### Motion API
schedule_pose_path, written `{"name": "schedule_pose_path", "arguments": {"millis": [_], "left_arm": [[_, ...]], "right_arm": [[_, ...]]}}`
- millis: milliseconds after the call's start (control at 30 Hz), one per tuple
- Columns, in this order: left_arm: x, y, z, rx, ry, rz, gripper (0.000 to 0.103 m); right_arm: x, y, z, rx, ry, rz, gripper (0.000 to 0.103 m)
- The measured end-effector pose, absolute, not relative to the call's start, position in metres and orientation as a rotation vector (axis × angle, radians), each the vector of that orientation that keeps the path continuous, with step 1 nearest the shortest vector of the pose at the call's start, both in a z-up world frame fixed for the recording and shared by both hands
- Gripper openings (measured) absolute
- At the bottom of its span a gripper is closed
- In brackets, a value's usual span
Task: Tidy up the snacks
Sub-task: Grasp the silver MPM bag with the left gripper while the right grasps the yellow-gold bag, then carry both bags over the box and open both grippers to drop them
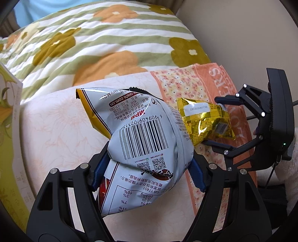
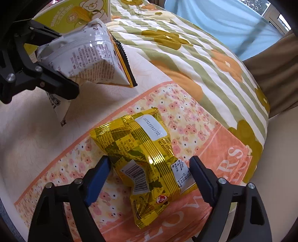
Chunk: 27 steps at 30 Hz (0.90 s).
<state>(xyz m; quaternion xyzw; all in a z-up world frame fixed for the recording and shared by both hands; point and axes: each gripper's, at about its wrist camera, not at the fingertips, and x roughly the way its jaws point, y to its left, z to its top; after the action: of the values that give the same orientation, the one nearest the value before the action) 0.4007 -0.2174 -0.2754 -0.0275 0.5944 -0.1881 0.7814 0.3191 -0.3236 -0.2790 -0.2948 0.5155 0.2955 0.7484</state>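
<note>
Setting: two hand-held grippers are working over a bed, both pointing steeply down at the bedding.
Left gripper [image 1: 149, 167]: its blue pads are pressing into both sides of a large silver-white snack bag [image 1: 141, 141], and the bag is creasing inward where the pads are squeezing it, so the jaws are standing about half closed and gripping the bag.
Large bag: it is showing its back side, with a barcode, small QR codes and a nutrition table facing the left wrist camera. In the right wrist view its serrated top seam is pointing down toward the bedding.
Right gripper [image 2: 149, 176]: its jaws are standing fairly wide around a small gold foil snack packet [image 2: 147, 163]. The left pad is touching the packet's edge. The right pad is sitting at the other edge, and I cannot tell whether it is pressing yet.
Gold packet: it is lying on the pink and orange floral cloth [image 2: 186, 119], crinkled, with a white date sticker near its far end and a barcode near the pads.
Spacing: in the left wrist view the gold packet is appearing just beside the large bag, to its right.
Bedding: a cream sheet [image 1: 55, 130] is lying under the large bag, and a quilt [image 1: 93, 42] with green stripes and orange and olive flowers is bunching up behind both snacks.
Box: a yellow-green printed carton [image 2: 74, 13] is standing at the edge of the bed, behind the left gripper as the right wrist camera is seeing it.
Background: a pale blue curtain [image 2: 223, 20] is hanging beyond the quilt.
</note>
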Motion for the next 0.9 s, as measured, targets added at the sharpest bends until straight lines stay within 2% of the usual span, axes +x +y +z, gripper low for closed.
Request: {"name": "schedule_pose_path", "arguments": {"millis": [267, 600, 900], "left_arm": [[0.387, -0.202, -0.252, -0.098, 1.231, -0.362, 0.071], [0.343, -0.163, -0.191, -0.187, 1.114, -0.269, 0.071], [0.302, -0.085, -0.118, -0.220, 0.952, -0.171, 0.071]], "right_arm": [[0.313, -0.326, -0.267, -0.566, 1.137, 0.649, 0.048], [0.301, -0.329, -0.220, -0.392, 1.081, 0.650, 0.043], [0.285, -0.290, -0.143, -0.341, 0.927, 0.667, 0.043]]}}
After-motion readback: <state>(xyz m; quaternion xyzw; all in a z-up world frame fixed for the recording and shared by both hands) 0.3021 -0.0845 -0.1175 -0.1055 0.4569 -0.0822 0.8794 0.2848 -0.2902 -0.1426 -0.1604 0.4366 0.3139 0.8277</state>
